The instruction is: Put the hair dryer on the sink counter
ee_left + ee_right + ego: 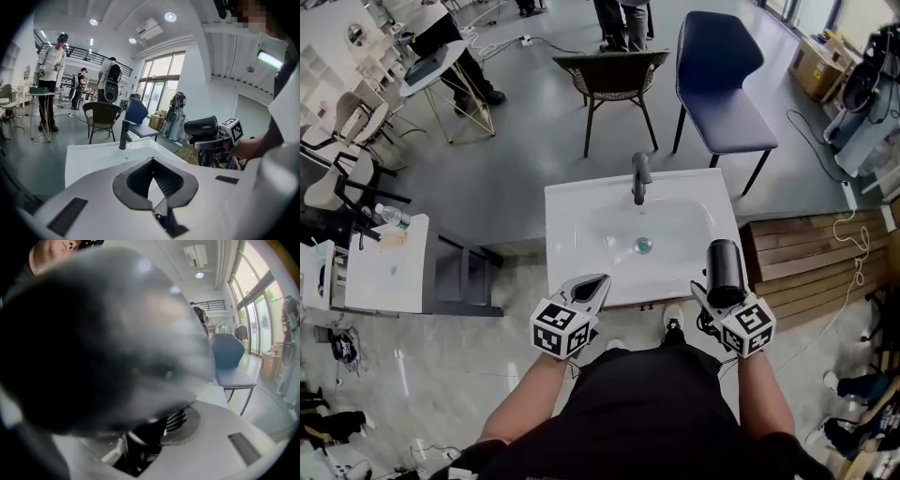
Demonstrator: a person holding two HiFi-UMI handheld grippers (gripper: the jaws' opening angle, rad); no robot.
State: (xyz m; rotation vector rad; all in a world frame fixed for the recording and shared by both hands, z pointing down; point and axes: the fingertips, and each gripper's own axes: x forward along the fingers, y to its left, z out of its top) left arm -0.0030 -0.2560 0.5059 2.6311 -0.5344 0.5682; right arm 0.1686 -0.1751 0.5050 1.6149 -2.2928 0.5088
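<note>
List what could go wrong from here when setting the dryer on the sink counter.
1. The right tool holds the dryer by the right front corner of the counter, where the flat rim looks narrow. Its round barrel may roll off the edge or into the basin.
2. The dryer fills the right gripper view, so the landing spot is hidden there and placement may be misjudged.
</note>
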